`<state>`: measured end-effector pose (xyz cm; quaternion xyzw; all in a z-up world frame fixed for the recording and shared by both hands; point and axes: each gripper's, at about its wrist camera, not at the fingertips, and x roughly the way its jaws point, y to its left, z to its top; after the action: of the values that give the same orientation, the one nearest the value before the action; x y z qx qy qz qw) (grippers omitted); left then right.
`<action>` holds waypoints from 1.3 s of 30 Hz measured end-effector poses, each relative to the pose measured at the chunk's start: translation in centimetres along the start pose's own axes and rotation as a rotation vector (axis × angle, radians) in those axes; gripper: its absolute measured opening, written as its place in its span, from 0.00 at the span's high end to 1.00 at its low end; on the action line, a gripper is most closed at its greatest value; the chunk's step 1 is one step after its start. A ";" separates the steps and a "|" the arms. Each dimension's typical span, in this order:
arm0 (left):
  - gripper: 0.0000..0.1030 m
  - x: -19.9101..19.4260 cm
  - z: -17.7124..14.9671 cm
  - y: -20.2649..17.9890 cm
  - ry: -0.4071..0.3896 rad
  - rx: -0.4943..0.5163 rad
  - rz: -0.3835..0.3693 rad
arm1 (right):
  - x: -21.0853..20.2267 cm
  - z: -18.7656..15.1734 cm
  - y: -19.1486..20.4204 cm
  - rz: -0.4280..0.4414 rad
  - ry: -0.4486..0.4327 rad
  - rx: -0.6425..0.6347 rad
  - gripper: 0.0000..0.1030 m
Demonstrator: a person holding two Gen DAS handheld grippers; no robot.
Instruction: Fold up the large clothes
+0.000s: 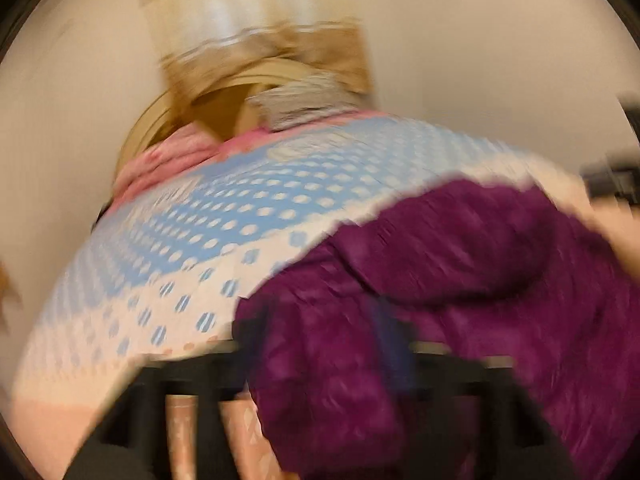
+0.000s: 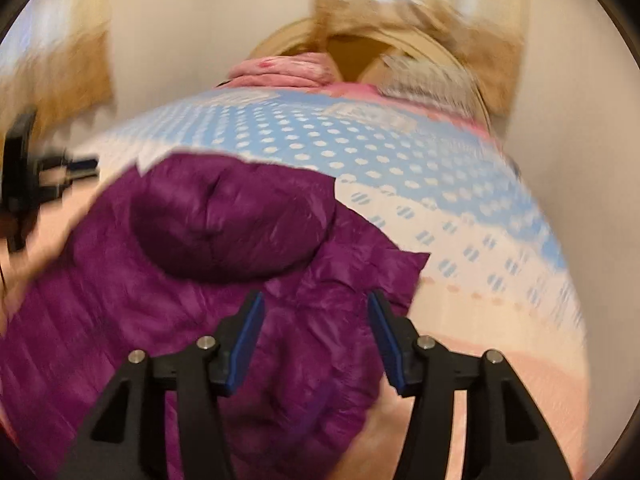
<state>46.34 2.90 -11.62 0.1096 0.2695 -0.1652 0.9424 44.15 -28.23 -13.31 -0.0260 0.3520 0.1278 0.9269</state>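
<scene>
A purple quilted hooded jacket (image 2: pixel 208 248) lies on a bed with a blue, white and pink dotted cover (image 2: pixel 400 160). My right gripper (image 2: pixel 316 312) is open, jaws wide apart, just above the jacket's near right part. In the left wrist view the jacket (image 1: pixel 460 280) drapes over my left gripper (image 1: pixel 332 360) and hides its fingertips, so its state does not show. The frame is blurred. The left gripper also shows at the left edge of the right wrist view (image 2: pixel 24 176).
Folded pink clothes (image 2: pixel 280 70) and a grey garment (image 2: pixel 432 80) lie at the far end of the bed. A brown cardboard box (image 2: pixel 400 20) stands behind them against a pale wall. The bed cover (image 1: pixel 180 240) fills the left of the left wrist view.
</scene>
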 end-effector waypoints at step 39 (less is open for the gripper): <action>0.14 12.0 -1.7 -9.5 0.255 -0.175 -0.002 | 10.8 -2.1 4.6 -0.048 0.096 0.178 0.43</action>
<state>51.68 -8.38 -20.69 0.0468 0.4005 -0.1268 0.9063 49.33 -21.69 -21.82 0.0418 0.4054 0.0724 0.9103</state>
